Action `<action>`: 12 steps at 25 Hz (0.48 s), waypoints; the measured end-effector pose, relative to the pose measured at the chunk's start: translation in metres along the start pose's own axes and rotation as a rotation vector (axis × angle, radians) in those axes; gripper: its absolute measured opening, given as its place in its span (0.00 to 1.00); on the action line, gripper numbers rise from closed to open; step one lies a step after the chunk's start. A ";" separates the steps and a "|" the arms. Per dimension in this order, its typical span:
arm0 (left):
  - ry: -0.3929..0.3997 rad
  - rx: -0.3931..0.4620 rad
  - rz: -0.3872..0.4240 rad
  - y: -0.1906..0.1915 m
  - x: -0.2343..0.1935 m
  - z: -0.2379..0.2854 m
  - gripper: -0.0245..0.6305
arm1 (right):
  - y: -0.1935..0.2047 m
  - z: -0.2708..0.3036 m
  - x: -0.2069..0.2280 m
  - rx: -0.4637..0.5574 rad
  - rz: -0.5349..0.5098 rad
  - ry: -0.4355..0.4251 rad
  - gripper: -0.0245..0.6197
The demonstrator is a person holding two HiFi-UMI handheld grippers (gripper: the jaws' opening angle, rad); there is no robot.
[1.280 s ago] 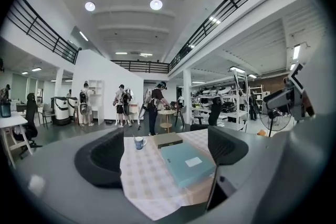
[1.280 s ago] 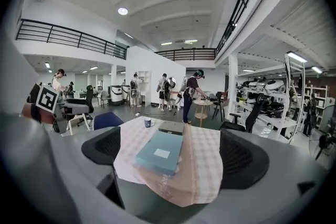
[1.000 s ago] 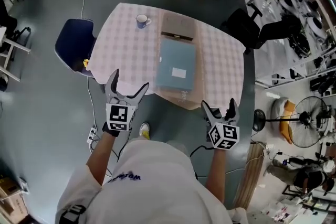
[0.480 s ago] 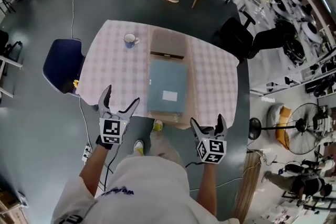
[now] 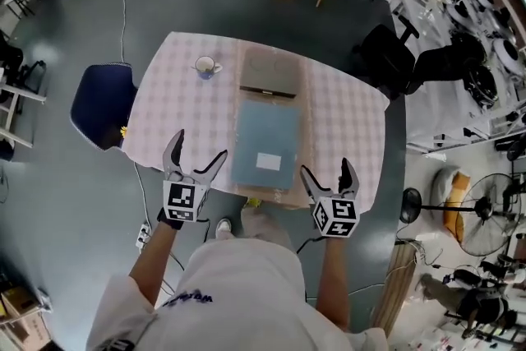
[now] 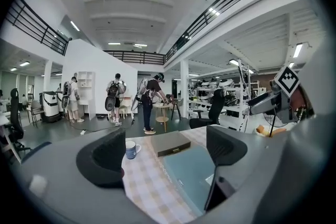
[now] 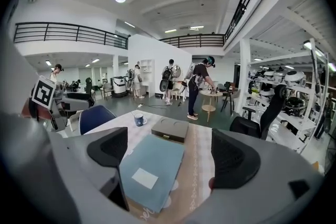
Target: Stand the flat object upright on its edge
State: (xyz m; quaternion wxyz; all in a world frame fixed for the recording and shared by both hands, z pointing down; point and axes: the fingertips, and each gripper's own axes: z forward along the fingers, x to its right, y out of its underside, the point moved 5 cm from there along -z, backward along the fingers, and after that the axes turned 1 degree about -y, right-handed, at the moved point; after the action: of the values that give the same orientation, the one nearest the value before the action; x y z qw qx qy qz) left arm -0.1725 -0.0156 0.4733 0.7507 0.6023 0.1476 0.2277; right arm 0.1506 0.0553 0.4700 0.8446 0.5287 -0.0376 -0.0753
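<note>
Overhead, the head view shows the flat object [image 5: 265, 145], a thin rectangular blue-grey panel with a pale label. It lies flat on a brown paper strip at the near middle of the table [image 5: 177, 103], which has a checked cloth. The left gripper [image 5: 197, 148] and right gripper [image 5: 325, 170] hover at the near edge, clear of the panel. In the left gripper view the dark pads [image 6: 107, 157] stand wide with nothing gripped; a mug [image 6: 131, 149] and a low grey box [image 6: 170, 142] sit beyond. In the right gripper view the jaws are wide, have just been closing slightly, and are empty. The smooth grey floor belongs to an open hall with a railed balcony.
</note>
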 end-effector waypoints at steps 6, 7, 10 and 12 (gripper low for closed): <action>0.018 -0.066 0.035 0.008 0.018 0.040 0.75 | 0.003 0.050 0.033 -0.012 0.047 -0.077 0.79; 0.017 -0.078 0.033 0.009 0.018 0.049 0.74 | 0.005 0.062 0.039 -0.018 0.057 -0.089 0.79; 0.019 -0.134 0.037 0.025 0.019 0.066 0.73 | 0.014 0.093 0.052 -0.046 0.099 -0.131 0.77; 0.030 -0.174 0.036 0.033 0.023 0.075 0.73 | 0.018 0.110 0.058 -0.064 0.119 -0.161 0.77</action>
State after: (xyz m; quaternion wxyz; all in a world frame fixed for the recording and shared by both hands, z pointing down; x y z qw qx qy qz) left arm -0.1212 -0.0613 0.5240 0.7937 0.5339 0.1279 0.2621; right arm 0.1935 -0.0437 0.5336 0.8584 0.4903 -0.1343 -0.0683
